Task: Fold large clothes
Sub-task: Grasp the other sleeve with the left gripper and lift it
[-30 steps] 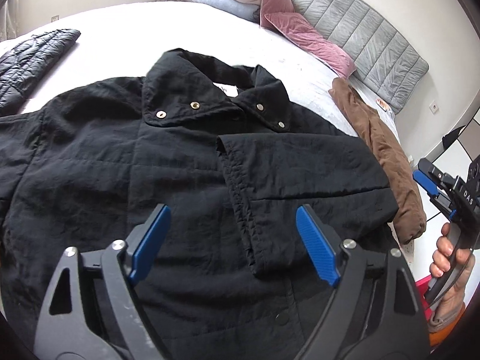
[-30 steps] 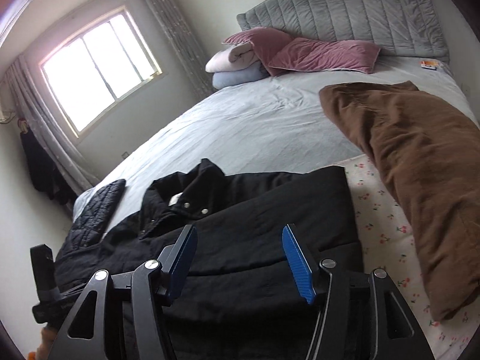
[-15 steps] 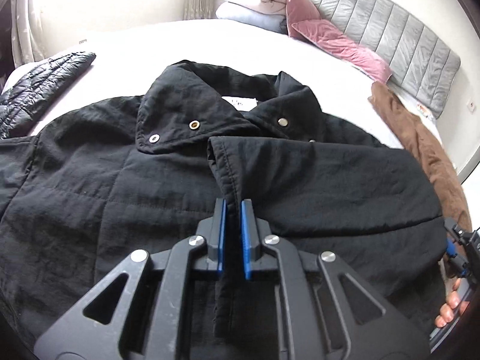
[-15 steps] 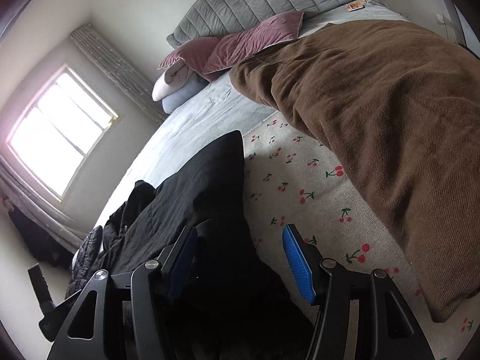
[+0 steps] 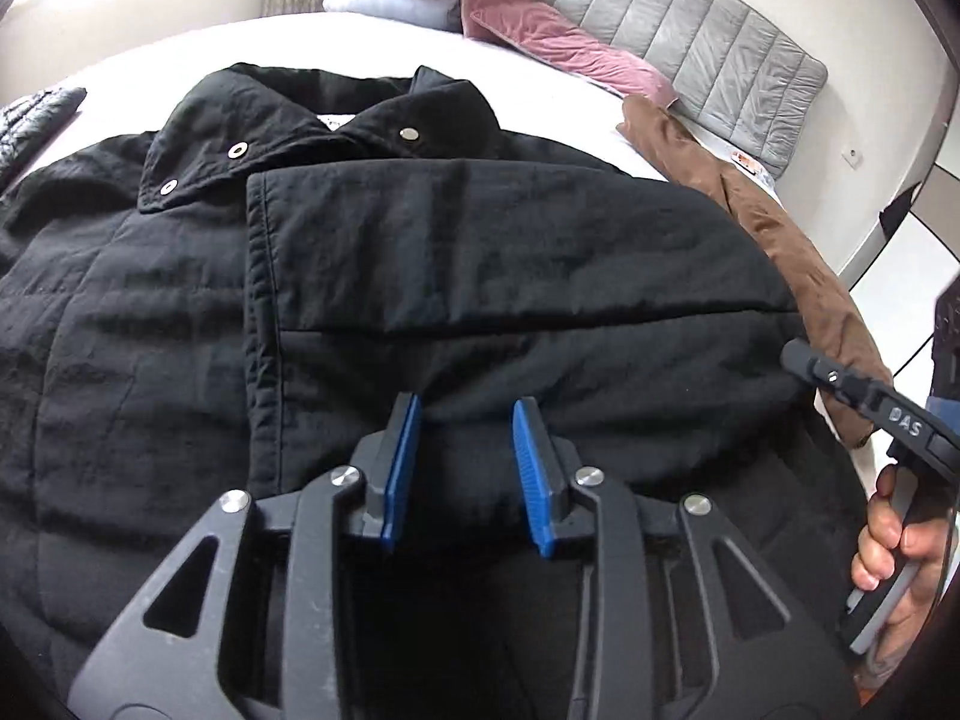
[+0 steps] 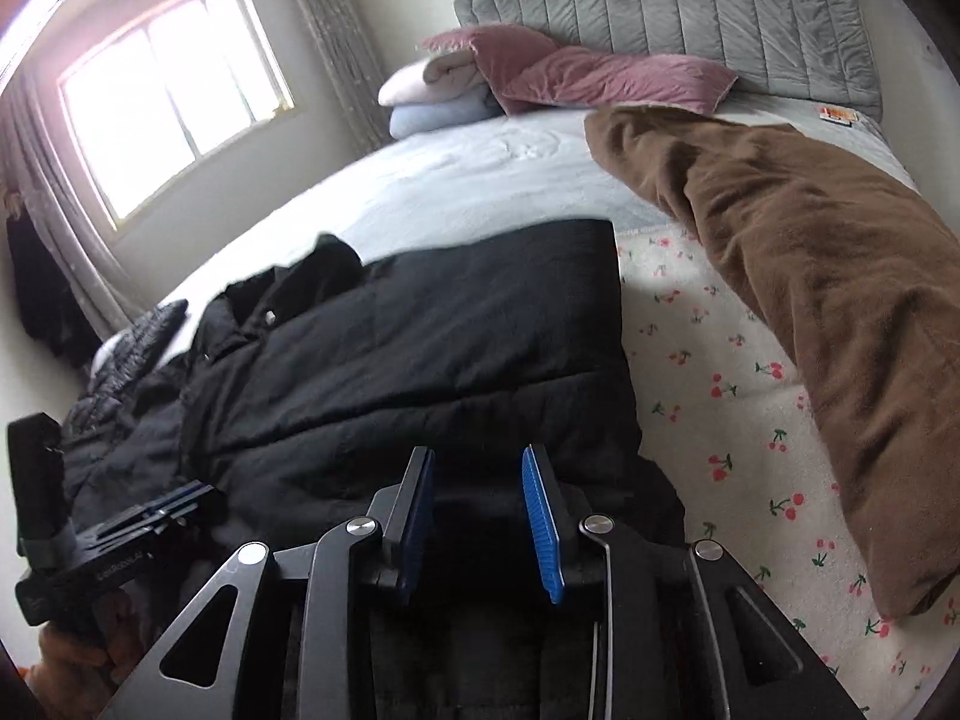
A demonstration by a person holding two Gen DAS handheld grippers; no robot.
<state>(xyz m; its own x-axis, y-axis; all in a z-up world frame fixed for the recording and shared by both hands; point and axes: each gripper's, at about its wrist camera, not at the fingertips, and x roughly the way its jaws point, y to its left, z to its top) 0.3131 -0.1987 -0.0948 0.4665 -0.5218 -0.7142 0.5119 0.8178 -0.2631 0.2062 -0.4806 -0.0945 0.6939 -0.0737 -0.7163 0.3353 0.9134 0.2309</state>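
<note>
Black jacket (image 5: 480, 252) on the bed (image 6: 480, 180) — sleeve folded across (brown garment (image 6: 810, 276) beside)

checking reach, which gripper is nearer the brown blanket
Right. The right gripper sits at the black jacket's edge beside the brown blanket; the left gripper is further in over the jacket.

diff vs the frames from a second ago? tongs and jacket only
Left tongs went from wide open to pinched at the folded sleeve's edge, and are now opening over the black jacket. Right tongs dropped to the jacket's near hem and are closing on it. The sleeve fold stayed put.
</note>
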